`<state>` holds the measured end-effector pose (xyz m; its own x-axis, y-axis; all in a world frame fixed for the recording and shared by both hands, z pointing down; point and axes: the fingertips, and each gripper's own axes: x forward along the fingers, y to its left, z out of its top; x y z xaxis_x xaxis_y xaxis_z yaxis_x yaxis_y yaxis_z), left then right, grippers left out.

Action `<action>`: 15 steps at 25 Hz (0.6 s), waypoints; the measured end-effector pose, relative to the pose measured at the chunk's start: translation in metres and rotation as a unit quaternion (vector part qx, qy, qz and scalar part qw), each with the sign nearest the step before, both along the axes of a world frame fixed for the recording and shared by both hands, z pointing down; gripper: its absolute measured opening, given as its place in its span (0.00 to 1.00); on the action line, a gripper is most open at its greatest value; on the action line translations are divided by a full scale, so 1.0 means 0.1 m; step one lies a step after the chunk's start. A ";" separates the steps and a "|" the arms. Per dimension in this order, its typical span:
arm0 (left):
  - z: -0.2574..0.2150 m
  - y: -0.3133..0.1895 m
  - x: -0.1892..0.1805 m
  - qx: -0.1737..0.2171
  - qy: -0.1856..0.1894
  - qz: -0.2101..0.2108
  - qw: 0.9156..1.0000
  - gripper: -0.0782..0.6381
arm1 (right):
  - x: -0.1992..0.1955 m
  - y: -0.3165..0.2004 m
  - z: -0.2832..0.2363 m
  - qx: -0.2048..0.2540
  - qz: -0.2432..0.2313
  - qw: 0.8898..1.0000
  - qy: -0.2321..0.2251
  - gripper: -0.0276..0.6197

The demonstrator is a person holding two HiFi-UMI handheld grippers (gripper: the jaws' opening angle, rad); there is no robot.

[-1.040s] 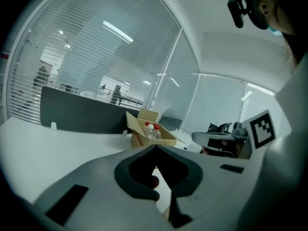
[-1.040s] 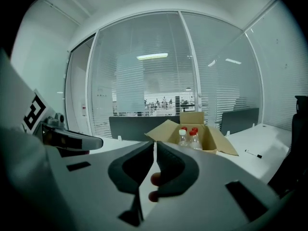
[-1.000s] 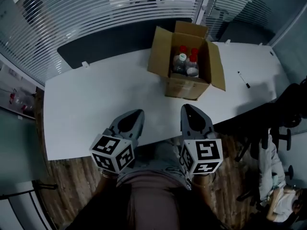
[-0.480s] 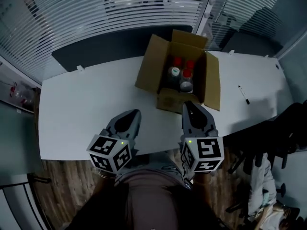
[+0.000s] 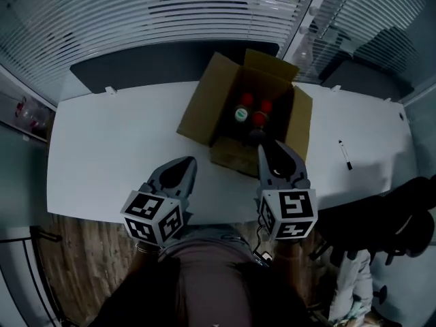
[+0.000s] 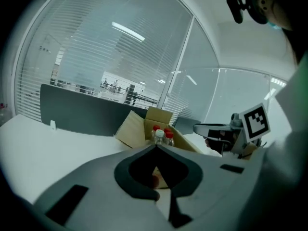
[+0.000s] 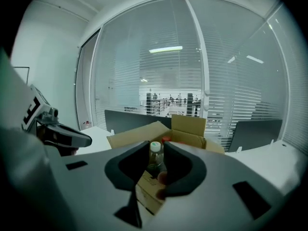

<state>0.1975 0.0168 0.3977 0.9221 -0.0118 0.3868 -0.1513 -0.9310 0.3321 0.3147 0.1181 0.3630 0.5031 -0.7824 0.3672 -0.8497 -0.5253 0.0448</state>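
1. Seen from the head view, a person holds two grippers over the near edge of a white counter (image 5: 116, 148), with an open cardboard box (image 5: 201, 104) standing on it ahead of them.
2. The right gripper (image 5: 267, 150) hovers at the box's near wall with its jaws a little apart and nothing in them. In the right gripper view a white-capped bottle (image 7: 155, 160) shows through the gap, standing beyond the tips inside the box.
3. The left gripper (image 5: 187, 162) is clenched and empty, its tips meeting in the left gripper view. It hangs to the left of the box's near corner, apart from the cardboard.
4. The white-capped bottle stands upright inside the box beside the red-capped bottles (image 5: 247, 99), which are closer to the box's far flap.
5. All four box flaps are folded outward.
6. A black marker (image 5: 345, 155) lies on the counter to the right of the box, well apart from it.
7. A dark partition panel (image 5: 136, 70) runs along the counter's far edge behind the box.
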 end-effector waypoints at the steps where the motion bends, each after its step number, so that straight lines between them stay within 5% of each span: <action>1: 0.01 0.00 0.04 0.000 -0.002 -0.005 1.000 0.12 | 0.05 -0.01 0.02 -0.004 -0.005 1.000 -0.001 0.16; 15: 0.17 -0.16 0.36 -0.012 -0.030 -0.070 0.997 0.12 | 0.61 -0.30 0.36 -0.070 -0.067 0.995 -0.036 0.23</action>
